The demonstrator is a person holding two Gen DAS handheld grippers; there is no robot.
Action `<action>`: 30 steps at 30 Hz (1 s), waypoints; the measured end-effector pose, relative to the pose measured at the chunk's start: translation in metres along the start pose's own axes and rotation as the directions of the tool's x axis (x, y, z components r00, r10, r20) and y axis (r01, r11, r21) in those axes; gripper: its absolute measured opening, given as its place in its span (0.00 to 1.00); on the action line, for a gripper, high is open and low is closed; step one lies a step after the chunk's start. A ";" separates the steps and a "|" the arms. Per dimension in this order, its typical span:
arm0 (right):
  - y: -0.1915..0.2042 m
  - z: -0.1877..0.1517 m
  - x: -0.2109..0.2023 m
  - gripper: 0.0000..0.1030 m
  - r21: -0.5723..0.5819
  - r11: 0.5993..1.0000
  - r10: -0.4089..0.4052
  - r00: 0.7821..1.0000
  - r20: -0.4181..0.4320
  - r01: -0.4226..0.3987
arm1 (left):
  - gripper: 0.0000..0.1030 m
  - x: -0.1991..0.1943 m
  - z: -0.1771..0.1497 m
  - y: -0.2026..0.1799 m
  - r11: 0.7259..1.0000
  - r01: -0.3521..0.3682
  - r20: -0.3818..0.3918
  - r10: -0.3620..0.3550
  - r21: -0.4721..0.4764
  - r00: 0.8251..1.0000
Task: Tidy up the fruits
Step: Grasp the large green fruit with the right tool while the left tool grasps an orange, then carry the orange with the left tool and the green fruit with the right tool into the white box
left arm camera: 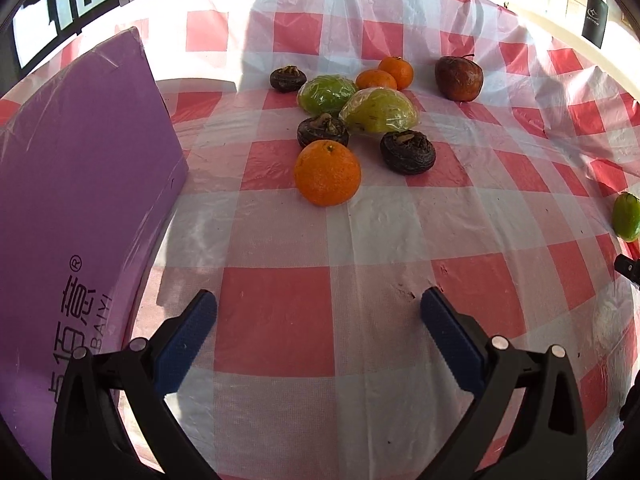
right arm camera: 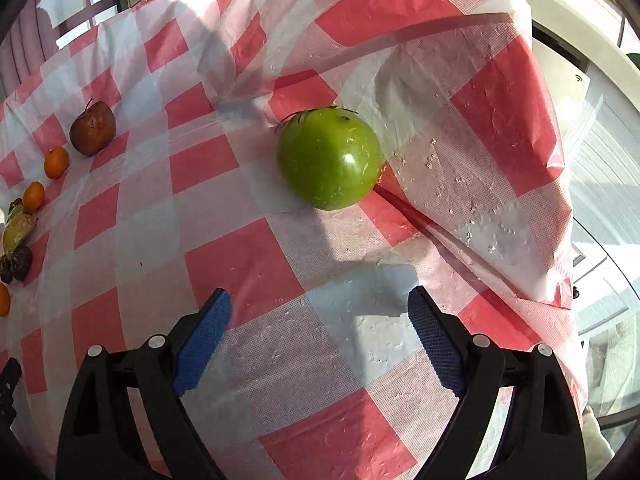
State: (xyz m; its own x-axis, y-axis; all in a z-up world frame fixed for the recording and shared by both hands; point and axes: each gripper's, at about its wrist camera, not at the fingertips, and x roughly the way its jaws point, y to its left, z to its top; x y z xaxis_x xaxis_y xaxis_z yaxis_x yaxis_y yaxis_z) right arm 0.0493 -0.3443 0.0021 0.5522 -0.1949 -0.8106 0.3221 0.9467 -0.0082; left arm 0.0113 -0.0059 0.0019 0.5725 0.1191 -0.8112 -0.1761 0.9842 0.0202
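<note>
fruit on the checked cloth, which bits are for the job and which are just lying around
For the job:
- oranges
- green tomato
- wrapped green fruits
- dark round fruits
- brown apple
- purple box, possibly the container
- left gripper and right gripper, both open

Lying about:
- tablecloth
- black bottle
</note>
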 end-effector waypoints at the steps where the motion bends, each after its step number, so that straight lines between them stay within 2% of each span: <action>1: 0.000 0.006 0.004 0.83 -0.002 1.000 -0.003 1.000 0.010 0.003 | 0.99 0.001 0.002 0.000 1.000 -0.006 -0.002 0.006 -0.009 1.000; 6: 0.005 0.039 0.021 0.79 0.035 0.999 -0.013 0.999 0.053 0.011 | 0.99 0.007 0.011 -0.001 0.999 -0.020 -0.019 0.019 -0.029 1.000; 10: 0.014 0.055 0.032 0.73 0.012 1.000 -0.007 0.997 0.074 0.006 | 0.99 0.015 0.023 -0.003 0.999 -0.027 -0.029 0.026 -0.040 0.999; 13: 0.012 0.061 0.039 0.69 0.020 1.000 -0.016 0.998 0.067 0.015 | 0.99 0.023 0.035 -0.001 0.997 -0.040 -0.033 0.038 -0.060 0.999; 15: 0.008 0.063 0.042 0.60 0.024 1.000 -0.019 0.998 0.062 0.018 | 0.99 0.030 0.045 0.000 0.997 -0.045 -0.035 0.042 -0.066 0.999; 20: 0.006 0.058 0.041 0.59 -0.019 1.000 -0.002 0.997 0.078 0.003 | 0.98 0.046 0.067 0.002 0.998 -0.035 -0.032 0.034 -0.054 0.999; 21: 0.006 0.057 0.041 0.59 -0.026 1.000 -0.001 0.997 0.082 0.003 | 0.94 0.047 0.070 0.001 0.999 -0.029 -0.025 0.028 -0.043 0.999; 23: 0.009 0.053 0.040 0.59 -0.027 1.000 -0.002 0.996 0.084 0.004 | 0.78 0.045 0.073 -0.002 1.000 -0.008 -0.005 0.008 -0.012 1.000; 25: 0.008 0.044 0.034 0.59 -0.025 1.000 -0.001 0.996 0.087 0.003 | 0.43 0.040 0.072 -0.008 1.000 0.010 0.007 -0.010 0.023 1.000; 26: 0.007 0.040 0.031 0.59 -0.024 1.000 0.000 0.996 0.088 0.002 | 0.37 0.037 0.070 -0.009 1.000 0.016 0.002 -0.016 0.023 1.000; 30: 0.008 0.039 0.028 0.59 -0.039 0.999 0.016 0.997 0.080 -0.013 | 0.36 0.020 0.052 -0.012 0.998 0.054 -0.026 -0.055 -0.035 0.998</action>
State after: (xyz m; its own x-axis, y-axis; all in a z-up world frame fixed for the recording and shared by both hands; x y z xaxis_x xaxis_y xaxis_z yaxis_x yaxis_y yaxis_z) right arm 0.0975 -0.3528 0.0025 0.6172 -0.1995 -0.7611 0.2848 0.9584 -0.0203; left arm 0.0671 -0.0085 0.0157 0.5603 0.0612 -0.8260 -0.1726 0.9840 -0.0442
